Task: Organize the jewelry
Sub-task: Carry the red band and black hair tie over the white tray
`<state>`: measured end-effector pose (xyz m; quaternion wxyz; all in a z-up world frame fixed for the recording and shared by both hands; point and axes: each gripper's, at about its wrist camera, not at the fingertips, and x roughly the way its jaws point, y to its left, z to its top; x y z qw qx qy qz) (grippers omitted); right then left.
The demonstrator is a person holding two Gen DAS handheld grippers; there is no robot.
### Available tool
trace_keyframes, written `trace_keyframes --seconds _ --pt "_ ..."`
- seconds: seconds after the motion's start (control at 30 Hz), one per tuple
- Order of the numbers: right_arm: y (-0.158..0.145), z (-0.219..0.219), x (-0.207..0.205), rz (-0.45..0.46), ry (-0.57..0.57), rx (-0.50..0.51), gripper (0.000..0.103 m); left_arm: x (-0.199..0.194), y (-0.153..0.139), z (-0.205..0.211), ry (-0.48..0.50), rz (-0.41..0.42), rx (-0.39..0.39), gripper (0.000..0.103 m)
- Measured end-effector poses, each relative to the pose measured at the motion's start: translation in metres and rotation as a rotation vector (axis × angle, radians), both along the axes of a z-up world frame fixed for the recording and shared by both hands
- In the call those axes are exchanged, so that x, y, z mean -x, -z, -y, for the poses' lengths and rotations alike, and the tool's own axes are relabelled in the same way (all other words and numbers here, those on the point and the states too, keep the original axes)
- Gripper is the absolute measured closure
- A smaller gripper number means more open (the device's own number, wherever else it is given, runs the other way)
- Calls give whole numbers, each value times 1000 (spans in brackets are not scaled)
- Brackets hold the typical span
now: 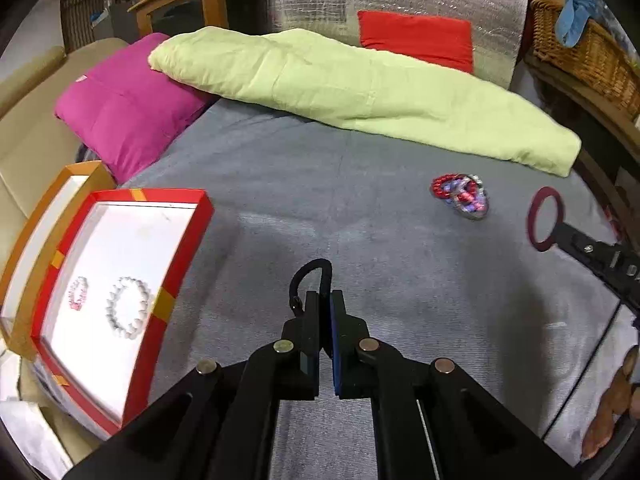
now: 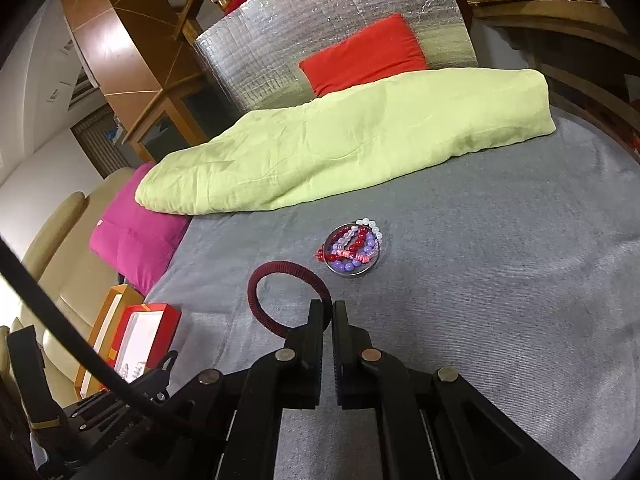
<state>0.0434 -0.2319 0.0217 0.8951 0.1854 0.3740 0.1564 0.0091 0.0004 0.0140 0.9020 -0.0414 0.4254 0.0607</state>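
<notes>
The left gripper (image 1: 325, 300) had its fingers clenched on one black hair tie (image 1: 308, 280), looping up past the tips. The right gripper (image 2: 328, 312) pinched one maroon hair tie (image 2: 266, 280). Ahead of the fingers lay a single pile of beaded bracelets (image 2: 354, 250) on the bed (image 1: 320, 184). Left of the left fingers, the red box (image 1: 176, 272) held two bracelets: one white (image 1: 128, 307), one pink (image 1: 79, 293).

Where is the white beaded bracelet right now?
In the left wrist view, the white beaded bracelet lies inside the red-rimmed cardboard box at far left, beside a small pink bracelet.
</notes>
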Motion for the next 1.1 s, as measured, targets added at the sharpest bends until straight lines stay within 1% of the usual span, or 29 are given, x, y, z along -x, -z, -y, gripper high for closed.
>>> trace_keyframes --seconds 0.07,0.17,0.33,0.53,0.7,0.93,1.1 --pt "0 -1 0 1 -2 3 98 4 -6 -4 34 30 63 98" --pt "2 -2 -2 -4 -3 5 98 9 -15 -9 73 69 131 98" --pt "2 -6 -3 -3 -19 12 98 14 -22 -17 94 98 184 98" --pt "4 -12 -3 -3 -45 22 98 17 -15 -29 65 98 170 98" --pt "7 -21 -3 -8 -67 42 98 20 -7 -50 5 81 147 98" --pt "14 -41 0 -18 -110 101 98 24 0 -82 -63 54 141 98" --pt "21 -54 4 -31 -140 143 98 32 -1 -106 -100 52 145 98"
